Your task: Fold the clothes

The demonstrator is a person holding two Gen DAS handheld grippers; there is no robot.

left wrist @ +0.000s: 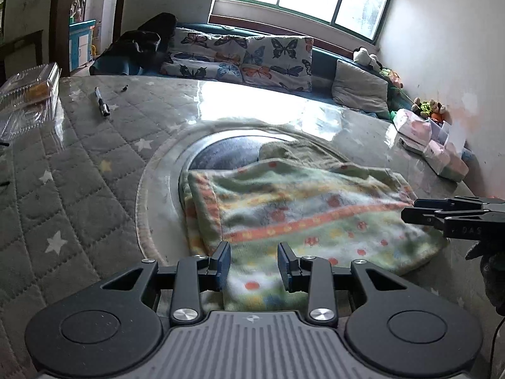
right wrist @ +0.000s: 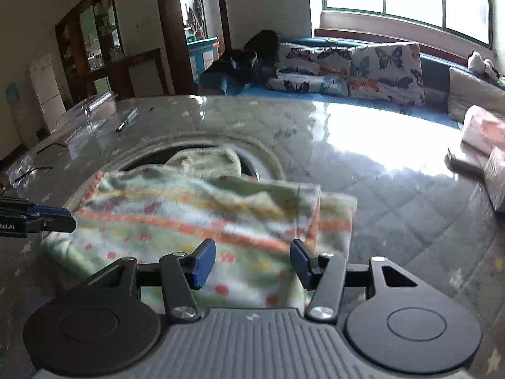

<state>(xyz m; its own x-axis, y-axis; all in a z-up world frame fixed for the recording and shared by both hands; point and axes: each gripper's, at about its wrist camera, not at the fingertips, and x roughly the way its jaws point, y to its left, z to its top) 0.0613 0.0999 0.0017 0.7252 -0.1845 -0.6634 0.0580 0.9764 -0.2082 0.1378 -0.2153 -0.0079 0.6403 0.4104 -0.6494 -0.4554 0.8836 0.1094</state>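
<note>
Blanket point(left wrist: 300, 208), soft fleece with orange bands and dots, lies folded on the table point(left wrist: 79, 189) just ahead of both sets of fingers, its near edge running under and between them. My left gripper point(left wrist: 254, 267) has its jaws partly apart with the near hem showing in the gap; the pads do not press on it, so I hold nothing there. My right gripper point(right wrist: 252, 263) stands wider, also over the near edge, fabric between the fingers but no pinch that I can see. I judge the cloth light, limp and thick: it will sag and drag rather than keep a shape, and stacked layers may slide over each other, so I would take it at the near corners, one beyond each gripper's outer finger, biting through all layers at the hem. Beyond the fingertips a second, plain greenish piece point(right wrist: 205, 161) bunches over a dark round inset point(left wrist: 227, 154) in the table; I cannot tell whether it is part of the same blanket. How many layers lie in the fold is hidden, and motion blur smears the pattern. From the left camera the right gripper is cut off at the frame edge.
</note>
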